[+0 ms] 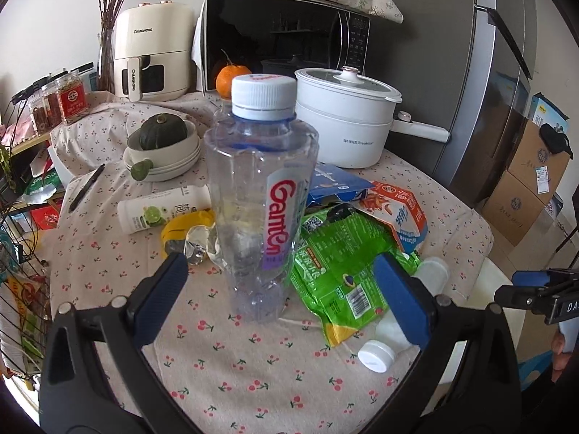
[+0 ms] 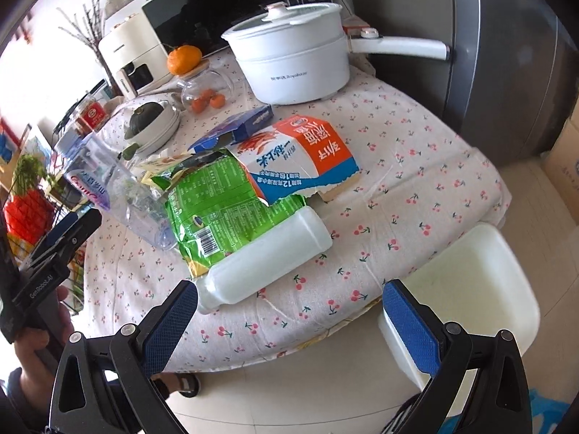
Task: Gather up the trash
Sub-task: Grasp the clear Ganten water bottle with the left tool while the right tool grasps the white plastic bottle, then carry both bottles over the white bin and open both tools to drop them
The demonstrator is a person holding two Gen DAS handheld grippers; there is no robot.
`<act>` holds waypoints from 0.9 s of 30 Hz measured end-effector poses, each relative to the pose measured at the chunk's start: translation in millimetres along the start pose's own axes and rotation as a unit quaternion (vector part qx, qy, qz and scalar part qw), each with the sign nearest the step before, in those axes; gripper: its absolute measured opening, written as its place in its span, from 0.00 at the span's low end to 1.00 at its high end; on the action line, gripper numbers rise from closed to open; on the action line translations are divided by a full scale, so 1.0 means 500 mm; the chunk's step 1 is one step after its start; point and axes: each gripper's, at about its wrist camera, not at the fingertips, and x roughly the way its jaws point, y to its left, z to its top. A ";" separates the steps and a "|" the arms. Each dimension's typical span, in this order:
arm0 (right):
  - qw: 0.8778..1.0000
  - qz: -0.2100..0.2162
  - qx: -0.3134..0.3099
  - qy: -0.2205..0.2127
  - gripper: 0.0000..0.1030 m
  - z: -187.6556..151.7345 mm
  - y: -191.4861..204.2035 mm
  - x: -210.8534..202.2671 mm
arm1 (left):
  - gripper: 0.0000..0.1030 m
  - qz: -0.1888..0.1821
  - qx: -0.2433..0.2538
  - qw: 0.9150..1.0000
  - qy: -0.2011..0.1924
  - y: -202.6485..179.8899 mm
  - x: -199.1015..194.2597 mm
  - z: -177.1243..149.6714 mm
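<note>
Bottle (image 1: pixel 258 195) stands upright between my wide left tongs (image 1: pixel 286 289); I should close low and level. My right tongs (image 2: pixel 289 322) gape, empty, near bin (image 2: pixel 477 289).

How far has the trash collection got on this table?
Nothing looks collected yet. The left hand-held gripper is open around the upright water bottle, not yet closed on it. The right hand-held gripper is open and holds nothing, near the lying white bottle. Still on the tablecloth: the green wrapper, torn carton and blue box. The white bin looks empty.
</note>
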 end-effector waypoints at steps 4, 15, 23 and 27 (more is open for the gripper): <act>0.999 0.005 0.050 0.021 1.00 0.032 -0.023 0.059 | 0.98 -0.006 -0.012 1.000 -0.001 0.010 0.041 0.012; 0.991 0.028 0.105 0.076 0.98 0.046 0.035 0.201 | 0.63 0.010 -0.023 1.000 0.012 0.008 0.091 0.021; 0.989 0.014 0.135 0.053 0.70 0.040 0.029 0.226 | 0.62 0.015 -0.031 0.999 0.021 0.009 0.080 0.024; 0.983 0.052 0.166 0.053 0.60 0.038 0.007 0.218 | 0.62 0.014 -0.029 0.999 0.022 0.011 0.063 0.025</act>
